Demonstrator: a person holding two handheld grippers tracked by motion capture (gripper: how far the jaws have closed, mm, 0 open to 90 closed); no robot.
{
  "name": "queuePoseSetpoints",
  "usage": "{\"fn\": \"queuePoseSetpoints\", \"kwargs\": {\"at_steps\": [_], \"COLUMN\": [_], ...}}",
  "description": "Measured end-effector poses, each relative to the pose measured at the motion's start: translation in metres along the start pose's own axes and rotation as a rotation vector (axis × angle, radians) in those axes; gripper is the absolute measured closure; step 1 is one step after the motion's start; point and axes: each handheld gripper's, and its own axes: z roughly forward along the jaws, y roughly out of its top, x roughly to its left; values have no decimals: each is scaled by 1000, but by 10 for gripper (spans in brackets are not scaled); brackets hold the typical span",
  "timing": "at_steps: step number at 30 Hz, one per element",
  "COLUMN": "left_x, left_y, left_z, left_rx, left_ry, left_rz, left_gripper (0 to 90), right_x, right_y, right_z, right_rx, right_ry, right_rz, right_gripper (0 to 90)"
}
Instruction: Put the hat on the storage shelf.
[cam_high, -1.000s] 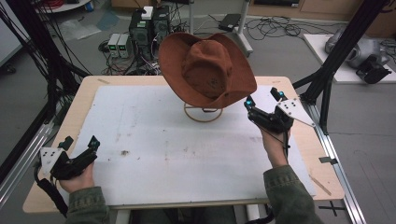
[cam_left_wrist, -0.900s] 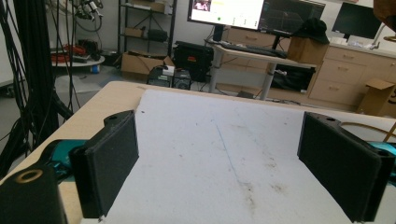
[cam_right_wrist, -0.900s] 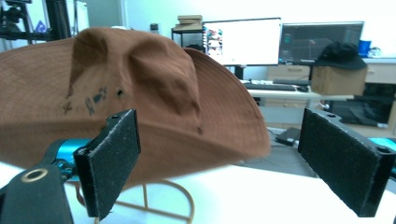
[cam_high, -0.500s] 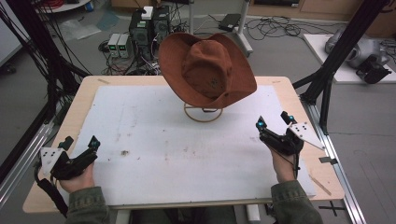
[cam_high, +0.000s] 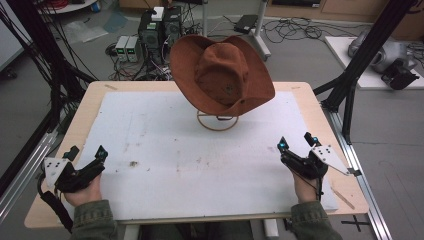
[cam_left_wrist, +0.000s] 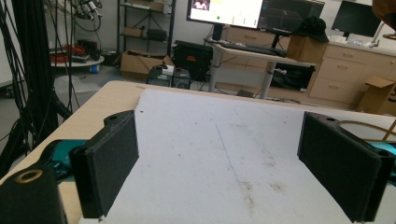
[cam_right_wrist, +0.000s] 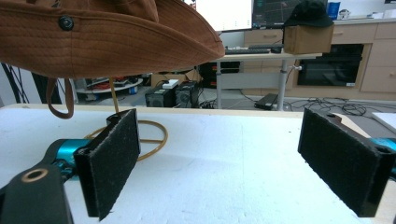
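Brown wide-brimmed fabric hat (cam_high: 222, 75) on a thin wooden ring stand (cam_high: 218, 120).
Left gripper (cam_high: 86, 157) and right gripper (cam_high: 297, 142) both spread apart, empty.

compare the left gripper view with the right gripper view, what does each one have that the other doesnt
Left gripper view alone: a lit monitor on a far desk, a shelving rack and a cardboard box by the drawers.

Right gripper view alone: the brown hat seen from under its brim, its hanging strap and a stud on the side.

Both: a pair of wide-open black jaws, the white table cover, part of the wire stand's ring, and a dark cap on a box in the background.
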Motion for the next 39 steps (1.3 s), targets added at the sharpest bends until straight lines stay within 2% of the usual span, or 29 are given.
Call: {"fn": "queuePoseSetpoints", "kwargs": {"at_steps": [9, 24, 39], "left_x": [0, -1, -5], "left_y": [0, -1, -1], "left_z": [0, 1, 4], "left_rx": [1, 5, 9], "left_ry": [-3, -11, -26], "left_rz": [-1, -1, 1], "left_gripper": [127, 127, 127], "right_x": [-1, 2, -5], "right_y": [-15, -23, -26], "right_z": [-5, -4, -7], "right_rx": [34, 50, 69], "right_ry": [-25, -34, -56], "right_rz": [9, -50, -33], "right_gripper": [123, 123, 123]}}
